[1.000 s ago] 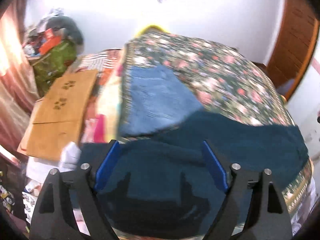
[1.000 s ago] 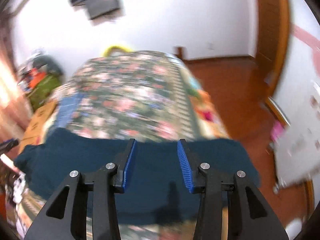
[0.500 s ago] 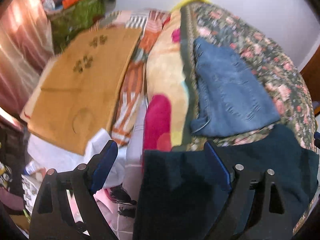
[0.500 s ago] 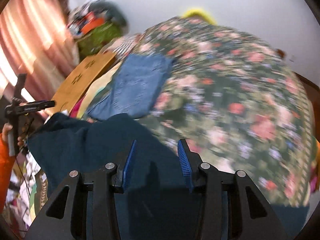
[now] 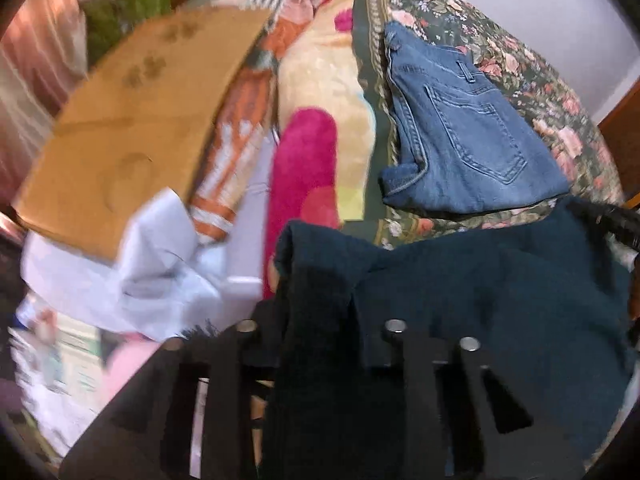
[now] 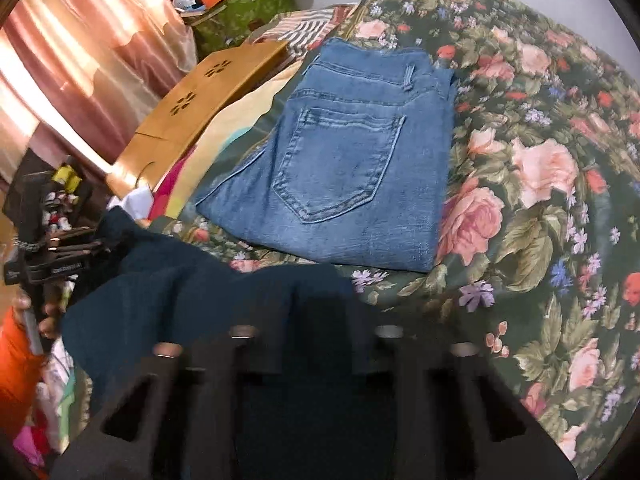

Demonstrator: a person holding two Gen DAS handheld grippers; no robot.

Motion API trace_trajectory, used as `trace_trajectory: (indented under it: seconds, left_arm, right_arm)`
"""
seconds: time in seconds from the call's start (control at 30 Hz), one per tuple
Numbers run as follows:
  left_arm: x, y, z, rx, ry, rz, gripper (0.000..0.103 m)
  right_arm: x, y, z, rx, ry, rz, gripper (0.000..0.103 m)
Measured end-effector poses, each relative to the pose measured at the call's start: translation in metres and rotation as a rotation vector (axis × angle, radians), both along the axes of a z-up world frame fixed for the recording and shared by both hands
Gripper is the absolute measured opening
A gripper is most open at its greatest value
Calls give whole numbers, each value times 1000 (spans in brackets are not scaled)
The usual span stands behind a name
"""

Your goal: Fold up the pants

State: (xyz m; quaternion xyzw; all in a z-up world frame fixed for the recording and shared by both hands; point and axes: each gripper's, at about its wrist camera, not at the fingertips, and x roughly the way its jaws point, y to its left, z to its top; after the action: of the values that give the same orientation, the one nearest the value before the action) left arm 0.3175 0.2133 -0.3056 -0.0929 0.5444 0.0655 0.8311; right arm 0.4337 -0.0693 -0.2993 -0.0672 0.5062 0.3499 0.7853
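Note:
Dark teal pants [image 5: 500,292] lie across the near edge of the floral bed. My left gripper [image 5: 320,304] is shut on their left end, and cloth drapes over its jaws and hides the fingertips. In the right wrist view the same pants [image 6: 192,292] cover my right gripper [image 6: 316,312], which is shut on a bunch of the cloth. The left gripper also shows at the far left of the right wrist view [image 6: 56,264], holding the pants' end off the bed's side.
Folded blue jeans [image 6: 352,172] lie on the floral bedspread [image 6: 540,168] just beyond the dark pants. A brown cardboard box [image 5: 132,120], blankets and loose clothes are piled left of the bed. Pink curtains [image 6: 80,40] hang at the far left.
Both grippers have closed on the dark pants; their blue pads were open and visible before. Both views have swung left toward the jeans, and the right end of the pants has been carried leftward.

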Motion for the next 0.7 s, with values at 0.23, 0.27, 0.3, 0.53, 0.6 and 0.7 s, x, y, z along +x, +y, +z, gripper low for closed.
trace_trajectory:
  seconds: [0.23, 0.27, 0.3, 0.53, 0.6, 0.7]
  left_arm:
    - [13, 13, 13, 69, -39, 27, 24]
    - [16, 11, 8, 82, 3, 20, 30]
    - [16, 9, 7, 83, 25, 17, 35]
    - [-42, 15, 36, 46, -35, 47, 76]
    - [-65, 18, 32, 0, -1, 58, 76]
    - [-92, 11, 22, -44, 20, 38, 68]
  right_arm:
    - [-1, 5, 13, -60, -63, -37, 7]
    - [-3, 7, 15, -87, -60, -30, 9]
    - [-6, 7, 19, -113, -63, -30, 12]
    - [-64, -38, 70, -80, -123, -27, 45]
    - [-80, -49, 76, -73, -122, -36, 45]
    - [-110, -65, 81, -74, -124, -46, 45]
